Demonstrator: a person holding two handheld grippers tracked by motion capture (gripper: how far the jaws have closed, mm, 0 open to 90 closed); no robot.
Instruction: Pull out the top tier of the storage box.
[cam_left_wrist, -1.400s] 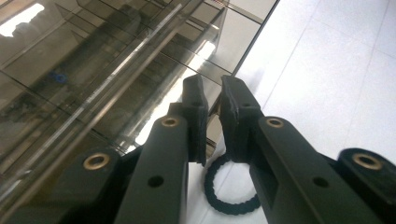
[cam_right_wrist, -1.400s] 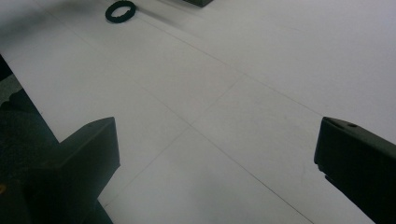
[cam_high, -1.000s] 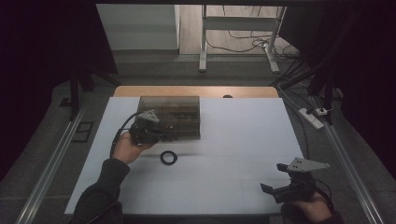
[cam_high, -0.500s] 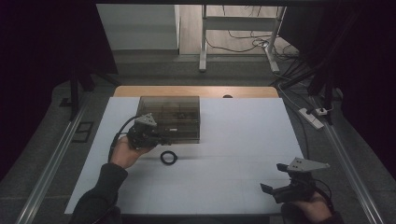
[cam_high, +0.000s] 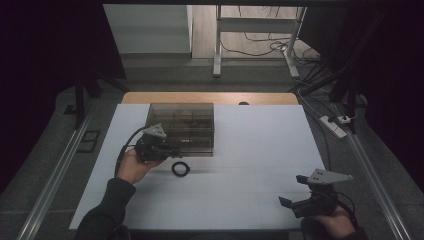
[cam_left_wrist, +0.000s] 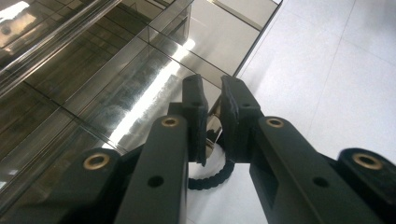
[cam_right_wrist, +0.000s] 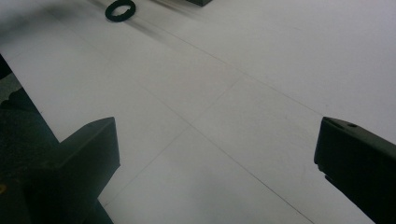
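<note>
The smoky, glossy clear-plastic drawer box (cam_high: 182, 128) stands on the matte white desk (cam_high: 250, 150). At its front, the left gripper (cam_left_wrist: 212, 100) is nearly closed. A black ridged rubber ring (cam_high: 180, 168) lies just before the box. The right gripper (cam_right_wrist: 215, 154) gapes wide, well apart.

Black hand-held gripper (cam_left_wrist: 212, 100) w/ brass-coloured rivets, ribbed jaw pads, grey triangular top plate, black cable; dark sleeves.
</note>
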